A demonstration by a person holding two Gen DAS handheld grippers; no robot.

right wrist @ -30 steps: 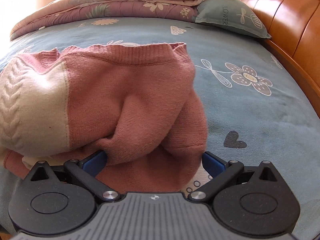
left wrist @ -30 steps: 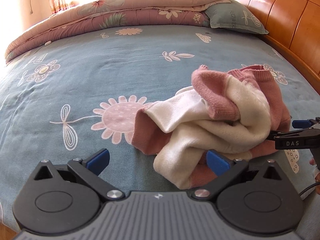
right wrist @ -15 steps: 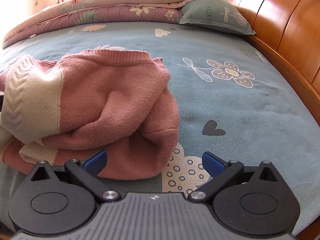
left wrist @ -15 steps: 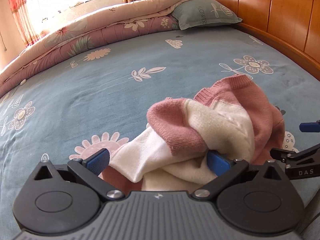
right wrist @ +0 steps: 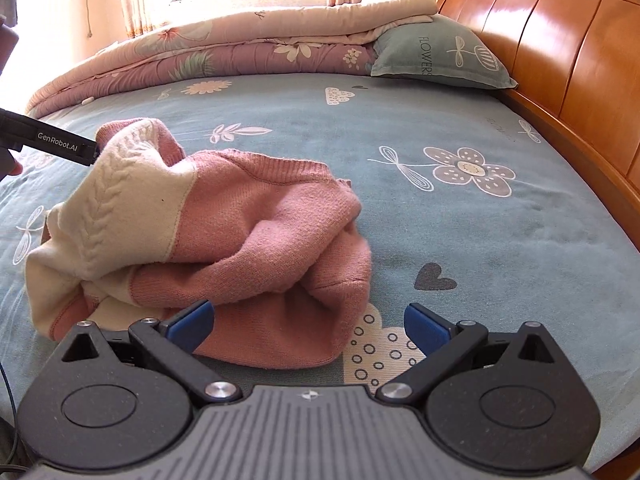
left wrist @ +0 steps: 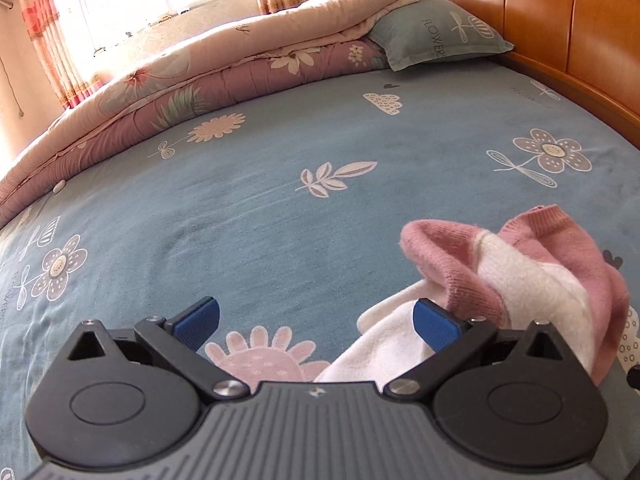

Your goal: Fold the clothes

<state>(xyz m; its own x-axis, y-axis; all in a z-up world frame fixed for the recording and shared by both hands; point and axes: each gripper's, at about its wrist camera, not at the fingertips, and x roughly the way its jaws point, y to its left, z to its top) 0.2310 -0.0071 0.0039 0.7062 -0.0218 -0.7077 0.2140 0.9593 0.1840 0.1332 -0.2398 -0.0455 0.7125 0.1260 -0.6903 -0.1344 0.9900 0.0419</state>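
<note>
Pink-and-cream, 1 crumpled sweater (right wrist: 224,232) lies between 2 wide-spread grippers.

I've pulled my right gripper (right wrist: 306,322) back from the sweater (right wrist: 224,240); its hem no longer fills the gap between the jaws. My left gripper (left wrist: 316,326) has swung left, so the sweater now sits by its right fingertip (left wrist: 434,326).

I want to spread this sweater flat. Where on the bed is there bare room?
The widest bare sheet lies between the crumpled sweater, the pillow and the headboard. More lies left of the sweater, up to the folded quilt. It is crowded only at the heap, beside both open grippers.
</note>
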